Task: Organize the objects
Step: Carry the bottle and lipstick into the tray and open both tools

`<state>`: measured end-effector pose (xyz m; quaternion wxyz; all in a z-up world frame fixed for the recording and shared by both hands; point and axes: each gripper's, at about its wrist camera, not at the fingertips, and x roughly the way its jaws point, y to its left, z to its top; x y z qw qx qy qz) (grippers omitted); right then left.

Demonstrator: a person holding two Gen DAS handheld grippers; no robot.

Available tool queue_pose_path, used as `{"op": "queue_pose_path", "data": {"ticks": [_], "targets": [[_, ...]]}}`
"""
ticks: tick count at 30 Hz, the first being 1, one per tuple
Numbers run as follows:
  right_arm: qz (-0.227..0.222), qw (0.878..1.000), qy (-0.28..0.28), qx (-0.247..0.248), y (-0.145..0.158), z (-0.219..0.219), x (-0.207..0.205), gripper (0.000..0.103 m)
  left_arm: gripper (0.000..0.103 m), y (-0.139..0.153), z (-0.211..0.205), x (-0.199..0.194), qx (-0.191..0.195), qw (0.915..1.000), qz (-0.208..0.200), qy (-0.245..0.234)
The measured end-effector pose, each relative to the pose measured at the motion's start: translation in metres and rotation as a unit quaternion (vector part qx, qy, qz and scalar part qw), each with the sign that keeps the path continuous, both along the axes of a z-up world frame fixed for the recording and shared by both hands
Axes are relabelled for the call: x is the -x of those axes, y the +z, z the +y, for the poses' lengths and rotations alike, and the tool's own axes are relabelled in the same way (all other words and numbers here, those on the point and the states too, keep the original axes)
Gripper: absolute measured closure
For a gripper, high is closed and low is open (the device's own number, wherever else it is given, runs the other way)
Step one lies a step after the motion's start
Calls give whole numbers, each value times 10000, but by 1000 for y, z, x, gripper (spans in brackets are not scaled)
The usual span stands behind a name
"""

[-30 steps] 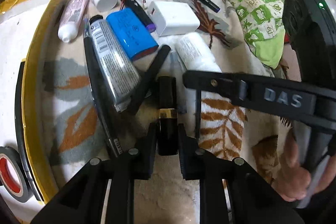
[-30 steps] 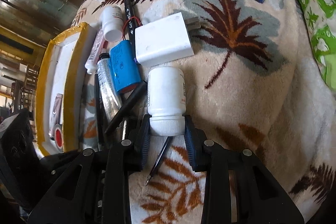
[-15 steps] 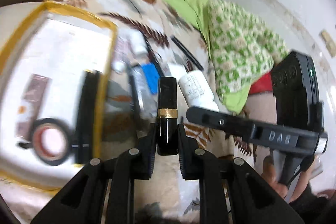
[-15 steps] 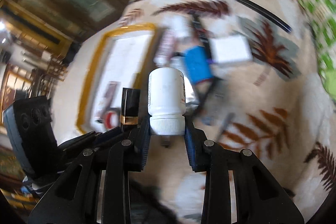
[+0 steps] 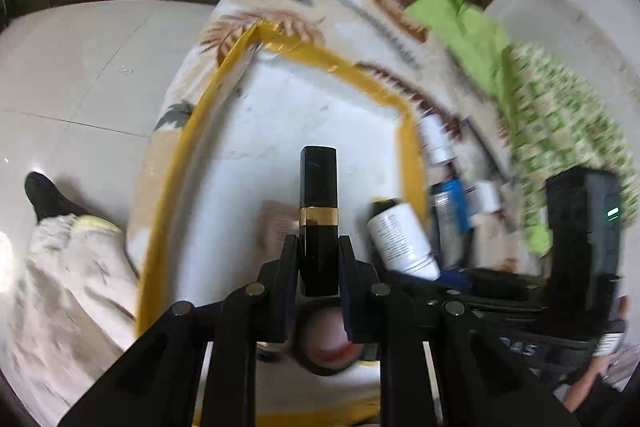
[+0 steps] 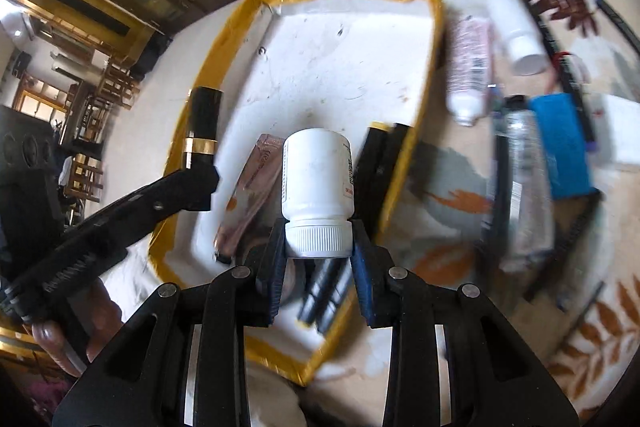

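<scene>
- The left gripper [image 5: 319,259] is pinching a black lipstick tube [image 5: 318,195] with a gold band; the tube's lower end is sitting hidden between the jaws, the rest sticking out ahead of them.
- The right gripper [image 6: 318,251] is clamping a white pill bottle [image 6: 317,175] by its ribbed cap, the body pointing away from the jaws; its label is showing only as a sliver at the right edge, too small to read.
- Ahead of and below both sets of jaws, a white tray with a yellow-taped rim [image 6: 424,115] is lying on a leaf-patterned blanket [image 6: 440,195].
- In the tray, a brownish packet [image 6: 248,187] is lying just left of the right jaws, partly covered by the bottle, and black pens [image 6: 380,163] are leaning just to their right, their lower ends cut off behind the jaws.
- A roll of tape [image 5: 326,351] is showing only in part beneath the left jaws.
- Right of the right jaws, outside the tray, a pink tube [image 6: 468,67], a small white bottle [image 6: 518,31], a silver tube [image 6: 524,179] and a blue battery pack [image 6: 564,147] are lying blurred.
- A person's fingers [image 6: 76,323] are wrapping the left gripper's handle, mostly hidden behind it.
</scene>
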<state>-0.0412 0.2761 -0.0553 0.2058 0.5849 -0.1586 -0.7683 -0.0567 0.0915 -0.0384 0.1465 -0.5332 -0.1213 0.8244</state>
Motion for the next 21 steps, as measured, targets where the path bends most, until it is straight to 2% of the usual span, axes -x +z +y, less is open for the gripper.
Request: {"op": "queue_pose_path", "data": {"ticks": [3,6,10,13,15,16,17,18,19,21], "targets": [[33,9999,72,-140,-5,-17,9,73,86,-14,-4,10,155,9998,-78,-102],[23,9991,176,-390,-12,-33,13,73,86,-29,-11,14,128,9997,-173,-61],[101,9977,250,-619,-17,-48,14,73,86,-31,-15,11,-143,9999,-27,-44],[73,9983,243,-515,-17,-47,16,73,84,-30,-22,13,-574,9983,-19,-19],[36,9995,149,-265,-17,-41,17,72,74,-30,-26,12,-954,9954,-85,-82],[55,9999,98,-71,-15,-36,16,69,66,-29,-28,12,-1108,9938,-57,-57],[117,9999,56,46,-13,-32,14,66,53,-26,-30,10,-1326,9911,-12,-100],[226,9997,1,72,-9,-27,11,57,46,-23,-32,7,-1534,9880,52,-156],[289,9996,-36,66,-8,-24,10,50,35,-18,-33,3,-1735,9845,187,-165],[359,9992,-95,135,-2,-14,6,50,25,-5,-34,-8,-1824,9815,579,-99]]}}
